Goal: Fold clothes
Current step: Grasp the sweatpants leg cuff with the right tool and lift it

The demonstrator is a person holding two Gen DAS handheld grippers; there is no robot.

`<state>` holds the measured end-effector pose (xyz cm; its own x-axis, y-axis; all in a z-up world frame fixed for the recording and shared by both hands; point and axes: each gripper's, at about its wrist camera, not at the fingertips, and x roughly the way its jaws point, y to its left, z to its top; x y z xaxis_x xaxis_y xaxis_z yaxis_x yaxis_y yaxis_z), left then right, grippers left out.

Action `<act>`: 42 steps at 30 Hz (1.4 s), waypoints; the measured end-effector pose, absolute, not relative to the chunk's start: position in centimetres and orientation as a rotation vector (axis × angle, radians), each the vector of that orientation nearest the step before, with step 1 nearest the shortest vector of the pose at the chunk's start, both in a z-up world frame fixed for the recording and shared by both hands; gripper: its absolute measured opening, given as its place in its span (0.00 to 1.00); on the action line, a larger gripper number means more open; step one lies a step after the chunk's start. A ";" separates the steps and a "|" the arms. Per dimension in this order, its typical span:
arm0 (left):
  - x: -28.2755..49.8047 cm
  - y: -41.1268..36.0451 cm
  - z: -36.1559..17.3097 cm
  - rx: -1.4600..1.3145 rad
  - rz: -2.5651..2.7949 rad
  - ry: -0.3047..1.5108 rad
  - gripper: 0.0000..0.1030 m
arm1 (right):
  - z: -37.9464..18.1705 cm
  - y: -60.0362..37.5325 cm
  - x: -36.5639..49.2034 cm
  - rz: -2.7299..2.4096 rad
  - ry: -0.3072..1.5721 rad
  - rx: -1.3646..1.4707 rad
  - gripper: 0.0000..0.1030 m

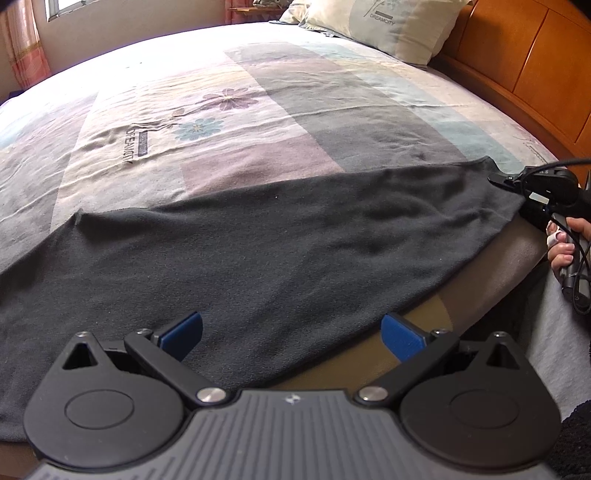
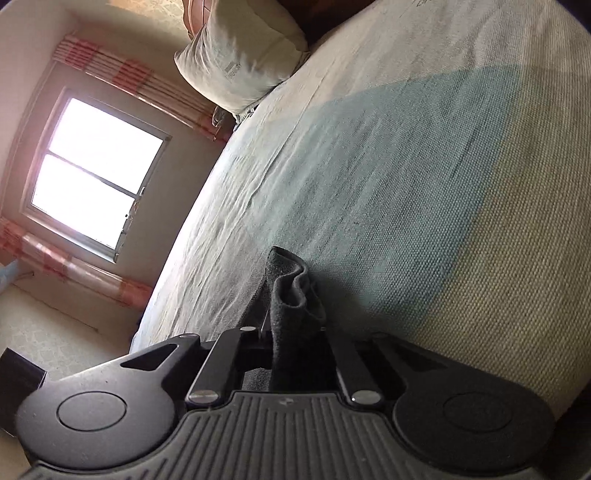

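A dark grey garment [image 1: 236, 251] lies spread flat across the near side of the bed, its edge hanging over the bed's side. My left gripper [image 1: 291, 332] hovers just above its near edge, open, blue pads wide apart, holding nothing. My right gripper [image 1: 496, 180] shows at the right of the left wrist view, pinching the garment's far right corner. In the right wrist view my right gripper [image 2: 293, 328] is shut on a bunched fold of the dark garment [image 2: 291, 291], close to the bedsheet.
The bed has a patchwork floral sheet [image 1: 229, 122]. Pillows [image 1: 388, 22] lie by the wooden headboard [image 1: 535, 62]. The brown bed frame side [image 1: 491, 258] is below the garment's right edge. A window [image 2: 96, 170] with pink curtains is beyond the bed.
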<state>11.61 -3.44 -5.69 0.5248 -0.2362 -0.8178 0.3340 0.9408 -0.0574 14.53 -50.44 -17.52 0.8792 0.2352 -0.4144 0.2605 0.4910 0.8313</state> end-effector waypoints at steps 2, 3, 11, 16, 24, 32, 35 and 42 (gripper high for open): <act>11.7 -3.5 -5.7 0.112 -0.341 0.962 0.99 | -17.7 -50.5 14.7 -0.004 0.518 1.096 0.06; 11.7 -3.5 -5.8 0.113 -0.340 0.962 0.99 | -17.8 -50.6 14.8 0.005 0.514 1.109 0.06; 11.8 -4.2 -6.0 0.124 -0.347 0.972 0.99 | -17.7 -50.4 14.9 0.020 0.518 1.090 0.06; 11.7 -4.3 -5.6 0.134 -0.340 0.964 0.99 | -16.4 -48.9 15.3 -0.013 0.575 0.925 0.05; 11.0 -2.4 -4.6 0.122 -0.318 0.928 0.99 | -13.1 -45.8 15.2 -0.072 0.585 0.689 0.08; 10.1 0.4 -4.1 0.096 -0.291 0.892 0.99 | -8.5 -42.5 14.5 -0.034 0.534 0.588 0.08; 9.7 1.5 -4.1 0.079 -0.287 0.881 0.99 | -6.8 -40.7 14.3 -0.002 0.519 0.544 0.08; 9.0 3.6 -3.8 0.035 -0.261 0.853 0.99 | -3.5 -35.5 15.0 0.096 0.501 0.421 0.08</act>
